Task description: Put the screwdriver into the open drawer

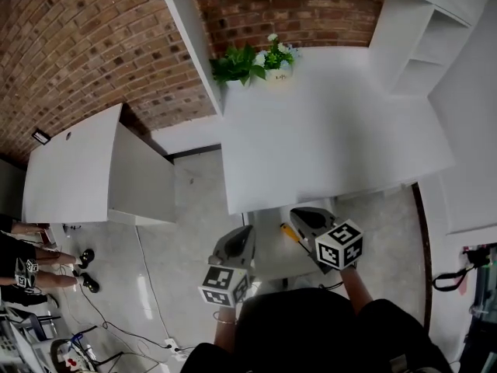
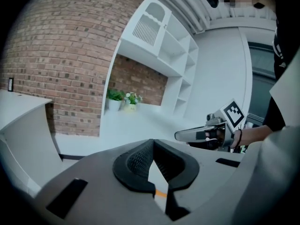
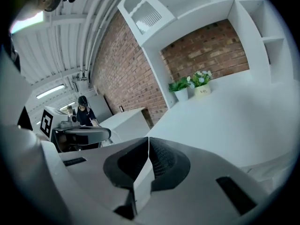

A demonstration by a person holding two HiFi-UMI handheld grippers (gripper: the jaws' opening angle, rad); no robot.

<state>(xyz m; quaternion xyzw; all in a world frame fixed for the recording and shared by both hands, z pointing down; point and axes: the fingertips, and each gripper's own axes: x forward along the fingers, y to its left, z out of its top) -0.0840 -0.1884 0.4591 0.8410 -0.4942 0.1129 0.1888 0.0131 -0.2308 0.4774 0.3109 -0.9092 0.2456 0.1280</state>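
Observation:
In the head view a yellow-handled screwdriver lies on the pale inside of the open drawer, just under the front edge of the white desk. Both grippers hang above the drawer on either side of it. My left gripper is shut with nothing in it; in its own view the tips meet, and an orange sliver of the screwdriver shows far below through the gap. My right gripper is also shut and empty, its tips touching. Each gripper sees the other beside it.
Two potted plants stand at the back of the desk against the brick wall. White shelving rises at the right. A white cabinet stands to the left. Cables trail over the tiled floor, and people stand at the far left.

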